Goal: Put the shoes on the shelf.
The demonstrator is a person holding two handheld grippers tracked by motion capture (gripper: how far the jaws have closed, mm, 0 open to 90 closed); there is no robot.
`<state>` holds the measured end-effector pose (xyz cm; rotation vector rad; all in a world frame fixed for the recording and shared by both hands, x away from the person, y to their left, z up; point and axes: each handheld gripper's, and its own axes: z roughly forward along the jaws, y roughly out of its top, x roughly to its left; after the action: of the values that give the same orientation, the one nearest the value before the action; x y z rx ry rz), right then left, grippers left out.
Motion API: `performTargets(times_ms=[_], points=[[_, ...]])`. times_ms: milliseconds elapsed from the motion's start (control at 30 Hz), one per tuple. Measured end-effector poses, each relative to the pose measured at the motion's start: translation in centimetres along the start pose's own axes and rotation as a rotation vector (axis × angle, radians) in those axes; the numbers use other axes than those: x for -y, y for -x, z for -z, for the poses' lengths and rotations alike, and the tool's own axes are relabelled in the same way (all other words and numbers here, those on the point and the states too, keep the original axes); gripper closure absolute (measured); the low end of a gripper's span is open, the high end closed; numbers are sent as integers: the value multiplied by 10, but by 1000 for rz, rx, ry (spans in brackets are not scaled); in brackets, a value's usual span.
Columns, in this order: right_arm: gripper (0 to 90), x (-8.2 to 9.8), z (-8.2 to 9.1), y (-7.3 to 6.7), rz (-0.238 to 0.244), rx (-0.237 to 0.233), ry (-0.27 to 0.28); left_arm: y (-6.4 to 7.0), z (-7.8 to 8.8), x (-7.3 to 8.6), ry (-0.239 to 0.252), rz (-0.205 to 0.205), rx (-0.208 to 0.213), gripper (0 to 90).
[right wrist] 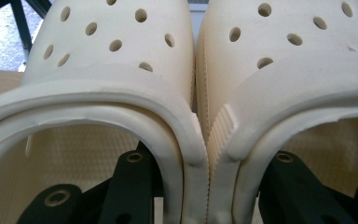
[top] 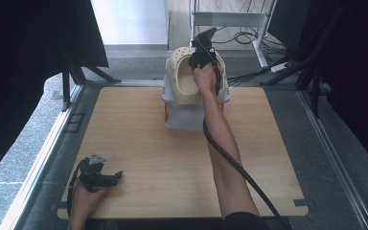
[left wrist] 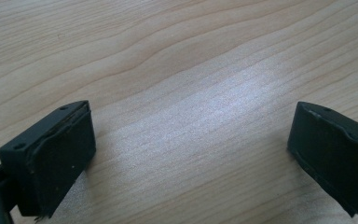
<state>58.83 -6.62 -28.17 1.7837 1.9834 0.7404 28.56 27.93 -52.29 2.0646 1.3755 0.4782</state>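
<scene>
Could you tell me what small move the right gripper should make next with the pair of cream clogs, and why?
Probably lower them a little further. The right gripper has one jaw inside each of the clogs, pinching their touching inner walls together, and in the high view the pair sits over the white box at the table's far edge. The left gripper rests open, idle.

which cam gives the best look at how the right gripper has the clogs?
Right gripper view: one jaw sits inside each cream clog, pinching their touching inner walls together. The high view shows the right gripper over the clogs on a white box, the grip hidden. The left gripper view shows bare table.
</scene>
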Motion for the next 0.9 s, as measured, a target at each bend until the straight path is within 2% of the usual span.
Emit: performTargets(times_ms=[267,367,433,467,500,533,567,600,667,700,767,900], points=[[649,-9,-17,-1,-10,3,2,0,0,-1,-2,-2,0,7],[589,-5,-24,0,-7,-13,1,-1,0,-1,-2,-3,-1,7],[531,-2,-24,-2,13,-21,26,0,0,-1,-2,-3,-1,8],[482,-2,-22,-1,18,-40,29,0,0,-1,-2,-3,-1,8],[482,-2,-22,-1,18,-40,29,0,0,-1,-1,-3,-1,8],[430,-1,-21,0,31,-66,36,0,0,-1,0,-1,-1,8],[355,1,-18,1,85,-106,46,0,0,-1,0,0,-1,8],[332,2,-16,2,100,-118,48,0,0,-1,-1,-2,-1,8],[301,6,-12,4,143,-145,51,0,0,-1,-1,-2,-1,8],[301,6,-12,4,143,-145,51,0,0,-1,-1,-2,-1,8],[262,11,-6,9,155,-192,54,0,0,-1,1,0,-1,8],[217,16,1,12,185,-217,53,0,0,-1,1,1,0,8]])
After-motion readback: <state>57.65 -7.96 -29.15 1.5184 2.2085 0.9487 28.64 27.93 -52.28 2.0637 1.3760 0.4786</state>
